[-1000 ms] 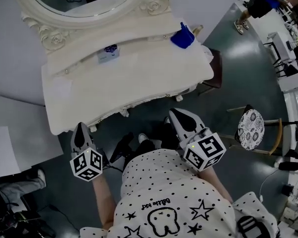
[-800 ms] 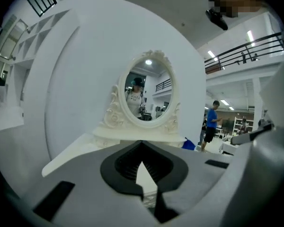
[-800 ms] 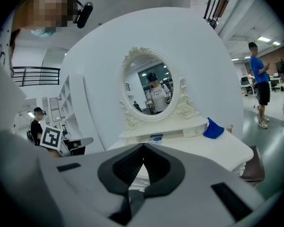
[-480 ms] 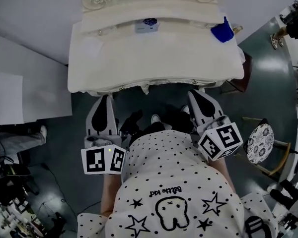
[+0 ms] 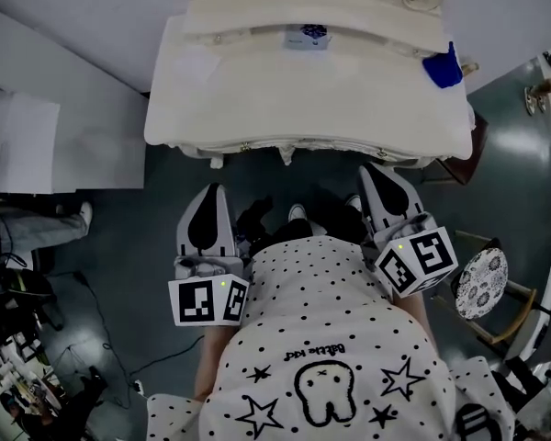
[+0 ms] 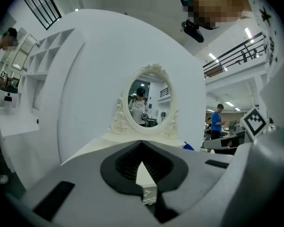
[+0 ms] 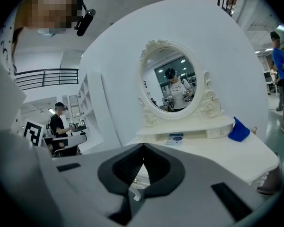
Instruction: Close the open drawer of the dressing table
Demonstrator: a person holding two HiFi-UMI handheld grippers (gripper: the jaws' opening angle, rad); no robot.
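The cream dressing table (image 5: 257, 99) with its oval mirror (image 7: 173, 86) stands straight ahead of me. Small knobs dot its carved front edge (image 5: 294, 145); from above I cannot tell whether a drawer juts out. My left gripper (image 5: 208, 191) is shut and empty, its tip a little short of the front edge. My right gripper (image 5: 375, 171) is also shut and empty, just short of the front on the right. In the left gripper view, the left gripper (image 6: 142, 145) points at the mirror (image 6: 145, 103). A carved white front shows through the gap behind the right gripper (image 7: 143, 148).
A blue object (image 5: 444, 69) lies at the tabletop's right end, and a small printed box (image 5: 308, 37) lies on the shelf under the mirror. A stool with a patterned seat (image 5: 480, 283) stands at my right, white partitions at the left. Other people stand in the background.
Both grippers have come nearer to the table's front, the left one more and upward. The head view has swung so that the table now sits square and centred.
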